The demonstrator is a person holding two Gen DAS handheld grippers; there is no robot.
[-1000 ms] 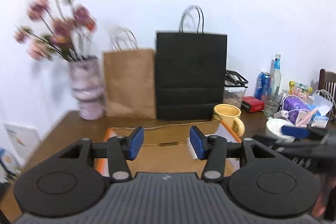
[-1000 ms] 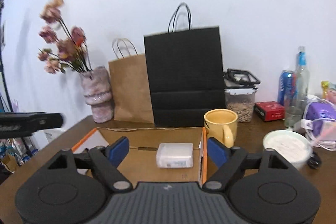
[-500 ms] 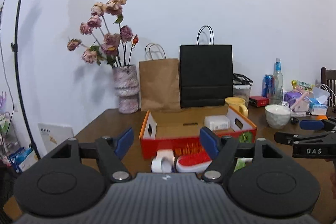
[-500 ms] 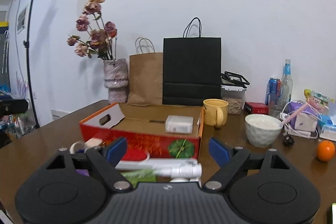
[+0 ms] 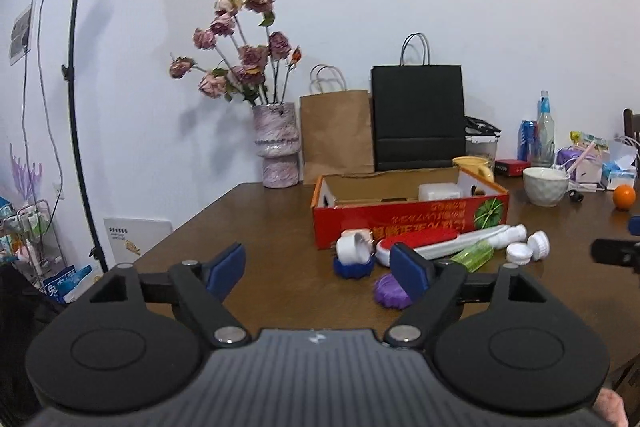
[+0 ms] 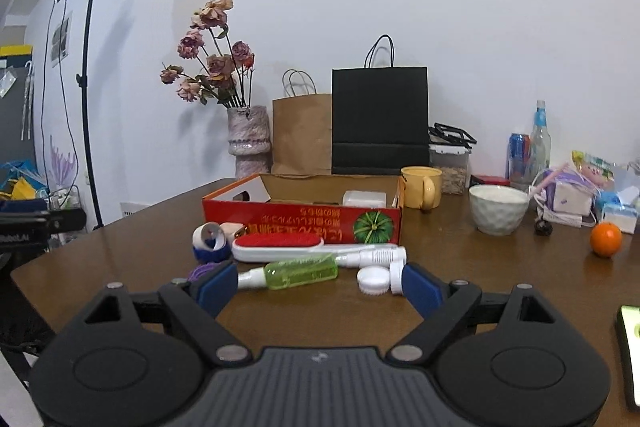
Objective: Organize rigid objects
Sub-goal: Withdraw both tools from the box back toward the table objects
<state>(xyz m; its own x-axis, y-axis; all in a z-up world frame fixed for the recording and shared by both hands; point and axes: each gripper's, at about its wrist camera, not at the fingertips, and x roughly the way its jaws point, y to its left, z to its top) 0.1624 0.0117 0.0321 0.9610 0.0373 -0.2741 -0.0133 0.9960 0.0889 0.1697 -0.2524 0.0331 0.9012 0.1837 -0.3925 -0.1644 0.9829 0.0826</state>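
Both grippers, left gripper (image 5: 318, 267) and right gripper (image 6: 318, 285), are spread wide with nothing held, the left's jaws just having opened; red cardboard box (image 6: 304, 223) sits at 12 o'clock.

Bare table (image 6: 320, 311) lies between the right gripper's fingers (image 6: 218, 287). Just ahead, a green bottle (image 6: 302, 271), white caps (image 6: 374, 279) and a red brush (image 6: 278, 247) block the way to the red box (image 6: 300, 223).
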